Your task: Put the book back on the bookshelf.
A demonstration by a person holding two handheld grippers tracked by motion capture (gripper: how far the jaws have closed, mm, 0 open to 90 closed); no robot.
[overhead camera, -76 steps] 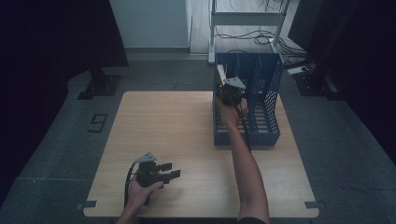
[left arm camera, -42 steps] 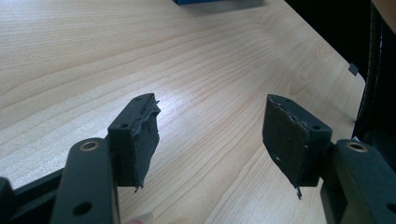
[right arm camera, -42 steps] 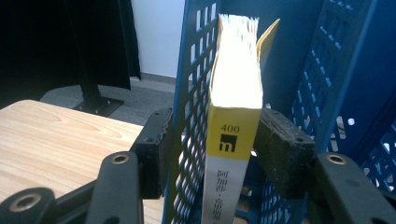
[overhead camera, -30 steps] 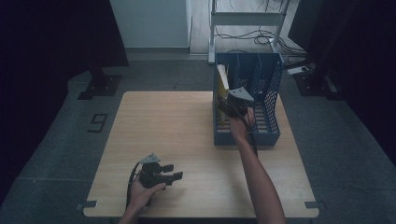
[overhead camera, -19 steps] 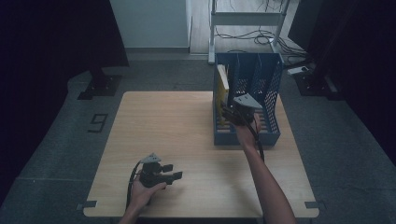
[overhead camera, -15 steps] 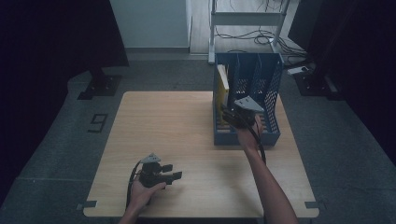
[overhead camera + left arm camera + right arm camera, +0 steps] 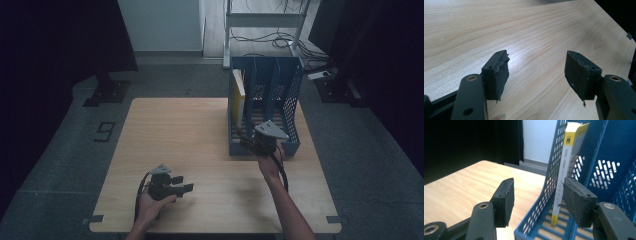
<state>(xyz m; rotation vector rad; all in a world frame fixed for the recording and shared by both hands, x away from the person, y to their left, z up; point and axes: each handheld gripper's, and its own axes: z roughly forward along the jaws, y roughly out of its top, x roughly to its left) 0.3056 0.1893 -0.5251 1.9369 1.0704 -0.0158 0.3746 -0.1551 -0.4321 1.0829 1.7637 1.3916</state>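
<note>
High view: right gripper (image 7: 248,143) hovers with jaws apart and empty at the near edge of the blue plastic file rack (image 7: 295,105). A yellow book (image 7: 239,90) stands upright in its left compartment. Left gripper (image 7: 186,185), also open, rests near the light wooden table (image 7: 180,130) edge.

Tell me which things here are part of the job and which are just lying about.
Part of the job:
- yellow book, standing in the leftmost slot
- blue file rack
- right gripper, jaws open at the rack's front
- left gripper, open, idle over the table

Lying about:
- metal shelf frame and cables on the floor behind
</note>
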